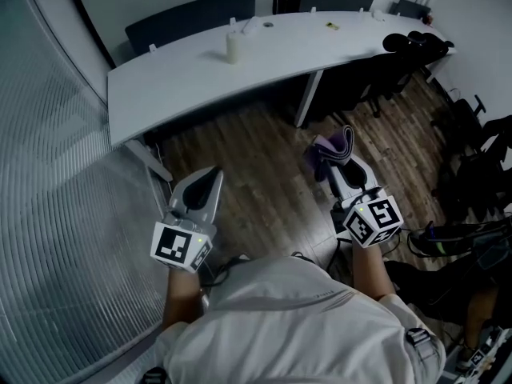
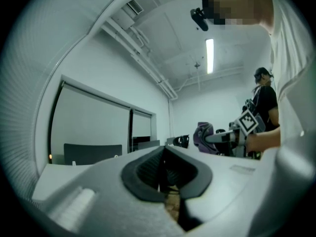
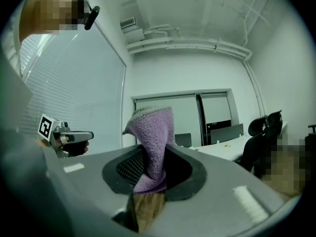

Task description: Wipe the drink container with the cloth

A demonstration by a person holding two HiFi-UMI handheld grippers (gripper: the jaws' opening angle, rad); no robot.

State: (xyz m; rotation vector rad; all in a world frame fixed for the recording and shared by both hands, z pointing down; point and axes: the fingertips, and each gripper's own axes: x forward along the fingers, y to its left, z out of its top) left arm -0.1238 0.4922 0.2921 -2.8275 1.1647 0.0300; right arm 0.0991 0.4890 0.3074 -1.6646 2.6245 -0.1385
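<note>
A: Where is the container?

B: On the desk, upright, its long axis vertical, and well apart from both grippers. It is a pale cylinder with a narrower top.

A: Anything in it?

B: I cannot tell; it is too small in the head view.

A: And the cloth?

B: It is purple, with a looped, towel-like pile and a paler hem. The right gripper pinches its folded lower end between dark ribbed fingers. The rest stands out past the fingertips, lengthwise along the gripper. In the head view it points toward the desk.

A: The left gripper?

B: Its fingers are pressed together with nothing between them. They have the same dark ribbed pads in a grey shell.

A: What about the desk itself?

B: It is white, smooth and curved, with dark chairs along its far side. Both grippers hang over a floor of brown wood planks, short of the desk's near edge.
</note>
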